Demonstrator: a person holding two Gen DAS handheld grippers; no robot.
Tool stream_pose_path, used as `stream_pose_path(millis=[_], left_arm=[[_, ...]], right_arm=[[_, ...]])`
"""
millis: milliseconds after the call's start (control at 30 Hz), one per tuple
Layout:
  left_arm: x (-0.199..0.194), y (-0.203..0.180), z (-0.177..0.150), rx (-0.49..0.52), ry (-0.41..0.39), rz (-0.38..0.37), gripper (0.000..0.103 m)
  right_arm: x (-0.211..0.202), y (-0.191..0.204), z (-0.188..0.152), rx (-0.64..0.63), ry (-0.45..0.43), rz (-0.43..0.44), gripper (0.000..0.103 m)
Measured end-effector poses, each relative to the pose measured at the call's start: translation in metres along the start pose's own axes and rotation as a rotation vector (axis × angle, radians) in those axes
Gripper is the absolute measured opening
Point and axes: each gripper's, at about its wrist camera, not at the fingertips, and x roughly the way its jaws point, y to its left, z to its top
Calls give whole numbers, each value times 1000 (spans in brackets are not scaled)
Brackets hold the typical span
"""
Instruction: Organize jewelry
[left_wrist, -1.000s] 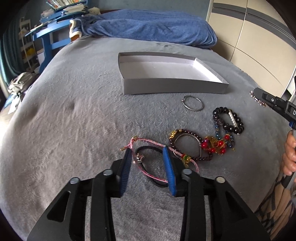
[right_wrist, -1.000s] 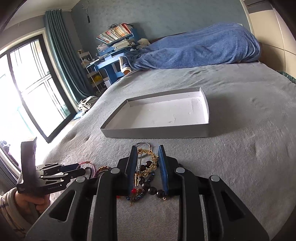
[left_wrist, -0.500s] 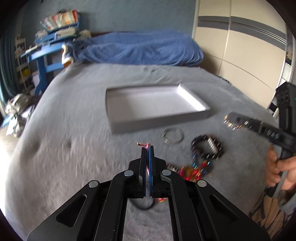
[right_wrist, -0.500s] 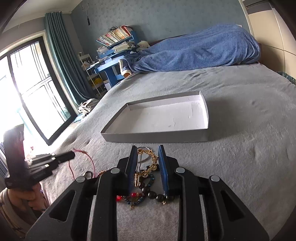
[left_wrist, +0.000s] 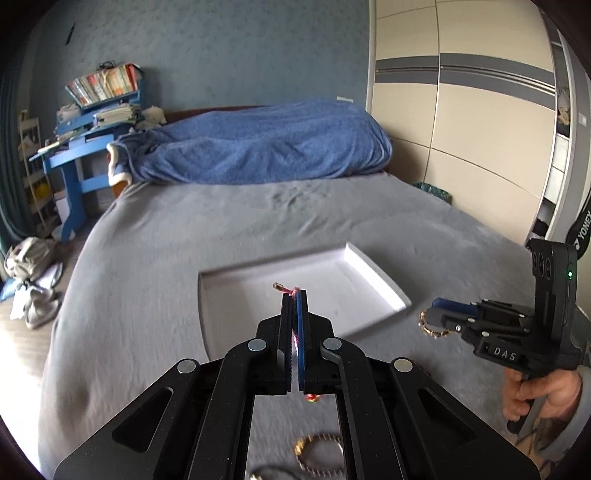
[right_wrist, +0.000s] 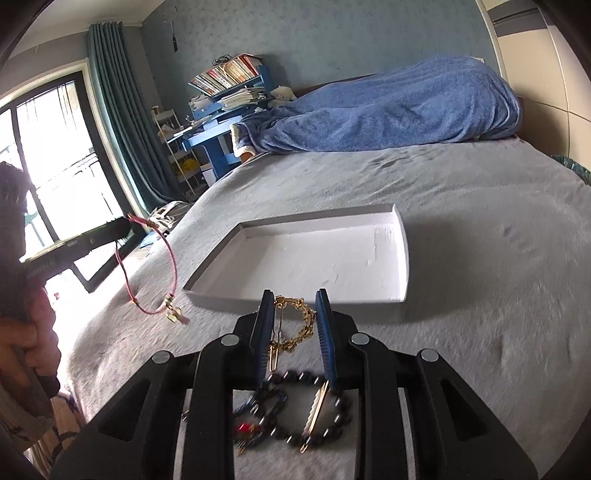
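Observation:
My left gripper (left_wrist: 294, 295) is shut on a pink cord bracelet (left_wrist: 294, 332), lifted above the grey bed in front of the shallow white box (left_wrist: 373, 273). From the right wrist view the bracelet (right_wrist: 171, 273) dangles as a loop with a gold charm from the left gripper (right_wrist: 125, 223). My right gripper (right_wrist: 294, 299) is shut on a gold chain bracelet (right_wrist: 295, 325), just short of the box's (right_wrist: 404, 254) near wall. In the left wrist view that chain (left_wrist: 430, 326) hangs from the right gripper (left_wrist: 436, 314). The box holds nothing.
A black bead bracelet (right_wrist: 332, 406) and red and blue beaded pieces (right_wrist: 247, 430) lie on the bed under the right gripper. A beaded ring (left_wrist: 317, 454) lies below the left gripper. A blue blanket (left_wrist: 258, 144) is heaped at the bed's far end, with wardrobe doors (left_wrist: 461, 129) to the right.
The left gripper shut on the pink cord bracelet and lifted it off the bed toward the box. The right gripper kept its hold on the gold chain and edged forward.

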Motion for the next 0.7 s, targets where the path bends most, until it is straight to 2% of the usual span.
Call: stream_pose_path(millis=[200, 333, 467, 700], left_arm=[[35, 12, 33, -12, -20, 19, 3], [65, 22, 43, -43, -7, 15, 3], [100, 29, 35, -64, 35, 17, 3], [145, 28, 0, -45, 148, 25, 3]], right_arm=[[44, -18, 36, -13, 42, -66, 23], [80, -33, 51, -11, 93, -114, 23], [112, -40, 53, -15, 148, -147, 23], [152, -47, 44, -49, 258, -192, 23]])
